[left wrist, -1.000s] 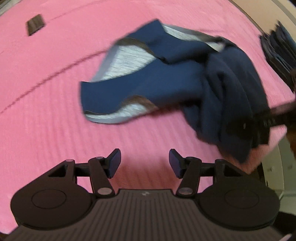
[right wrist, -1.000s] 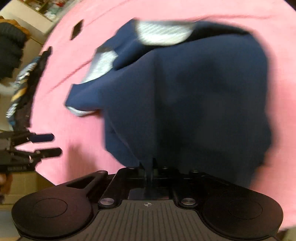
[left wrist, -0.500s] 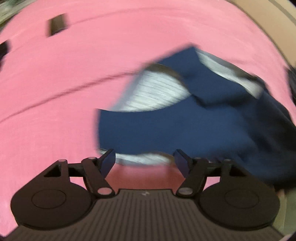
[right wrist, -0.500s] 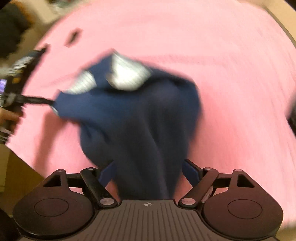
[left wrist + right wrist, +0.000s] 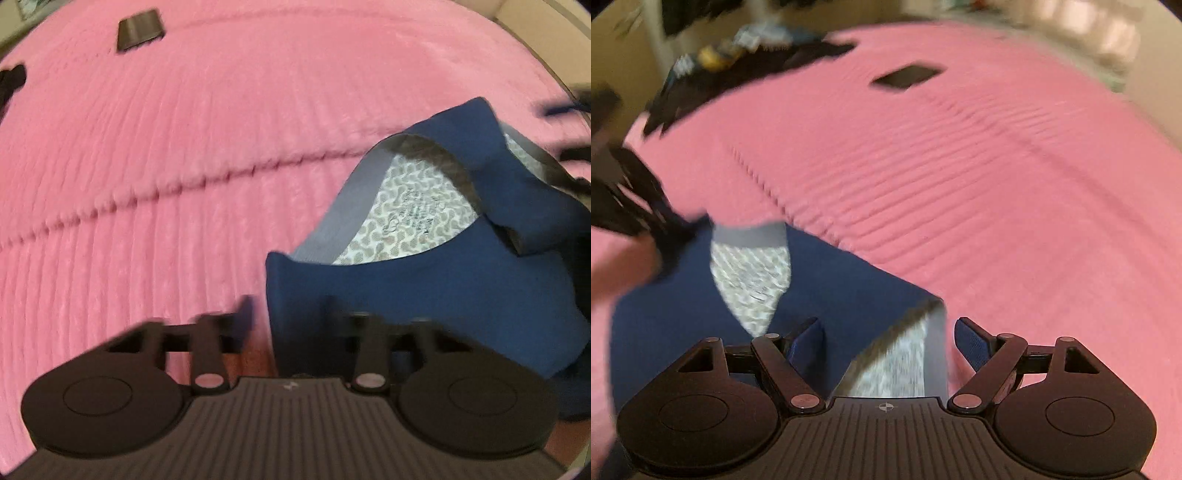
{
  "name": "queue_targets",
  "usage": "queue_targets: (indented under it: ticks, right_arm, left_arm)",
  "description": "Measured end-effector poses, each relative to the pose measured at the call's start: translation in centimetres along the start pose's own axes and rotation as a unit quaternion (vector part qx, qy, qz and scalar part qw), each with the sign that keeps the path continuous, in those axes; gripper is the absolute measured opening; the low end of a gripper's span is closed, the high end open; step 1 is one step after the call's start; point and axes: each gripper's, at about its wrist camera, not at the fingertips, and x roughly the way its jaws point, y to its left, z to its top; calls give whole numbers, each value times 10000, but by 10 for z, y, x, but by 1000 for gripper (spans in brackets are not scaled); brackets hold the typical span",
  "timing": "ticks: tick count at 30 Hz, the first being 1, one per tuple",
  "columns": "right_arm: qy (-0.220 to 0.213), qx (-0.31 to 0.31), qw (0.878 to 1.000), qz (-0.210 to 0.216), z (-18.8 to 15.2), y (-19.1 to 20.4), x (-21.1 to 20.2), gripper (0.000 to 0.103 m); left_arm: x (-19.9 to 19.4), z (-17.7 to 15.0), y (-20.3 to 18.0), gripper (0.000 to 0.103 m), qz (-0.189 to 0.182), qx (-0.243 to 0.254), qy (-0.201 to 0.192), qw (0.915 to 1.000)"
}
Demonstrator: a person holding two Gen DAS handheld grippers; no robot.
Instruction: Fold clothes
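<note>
Navy-blue cloth shorts with a grey waistband and a patterned white-grey lining [image 5: 436, 280] lie crumpled on the pink ribbed bed cover [image 5: 221, 147], and several things can go wrong from this state. The garment is not flat: the waistband is turned outward, one part is folded over another, and the lining shows in two places. If a fold is started now, I judge that the wrinkles will be locked inside and the result will be uneven.

A second risk is at the left gripper [image 5: 288, 314]. Its jaws stand apart, with the left corner of the shorts between them, but the fingers are blurred, so a closing there may take only one layer, or also some of the pink cover below. Then the cloth can slip out when it is lifted.

In the right wrist view the right gripper [image 5: 888, 338] is wide open and holds nothing. A turned-up edge of the shorts [image 5: 827, 291], with the lining showing, lies between its two fingers and close in front of them; the main blue part spreads to the left of this gripper. In the same view the left gripper [image 5: 670, 221] appears at the far-left corner of the shorts, touching or almost touching it; I cannot tell which.

Relative to the shorts, a small dark rectangular object [image 5: 907, 76] lies well apart, further up the bed, and a pile of dark clothes [image 5: 738, 70] sits at the far-left bed edge.
</note>
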Motion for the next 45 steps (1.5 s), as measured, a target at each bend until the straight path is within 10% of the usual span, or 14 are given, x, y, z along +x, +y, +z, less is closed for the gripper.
queue_targets:
  ticks: [2,5,9,16,23,37,40,45]
  right_arm:
    - [284,79,9992,257,6,-9,23,81]
    - [159,678,9964,482,8,-10,10,5]
    - [-314,923,9951,175,12,4,-56,4]
    - [-2149,1938,9547,-692,11,41,-235,4]
    - [-3736,2146,8878,-1619,12,114,-405,4]
    - [-5302,2312,7574,-3030,31,404,-522,0]
    - [-5534,2283,7400,-3066,45,409,-537,0]
    - [-5348,2445,7502,-3023,55,337,-546,0]
  left_arm:
    - [-10,1,0,1,-135,-10,-129,9998]
    - [-29,-1,-7,1,-185,197,-417,9988]
    - [-59,0,-10,1,-199,339,-683,9969]
    - [-176,50,-28,1,-32,904,-1924,9771]
    - [-321,106,-63,1,0,1766,-3588,9165]
    - [-531,75,-68,1,-727,2716,-5334,7978]
    - [-570,77,-72,1,-774,2816,-5588,7761]
    - [-628,85,-82,2,-814,2981,-5919,7444]
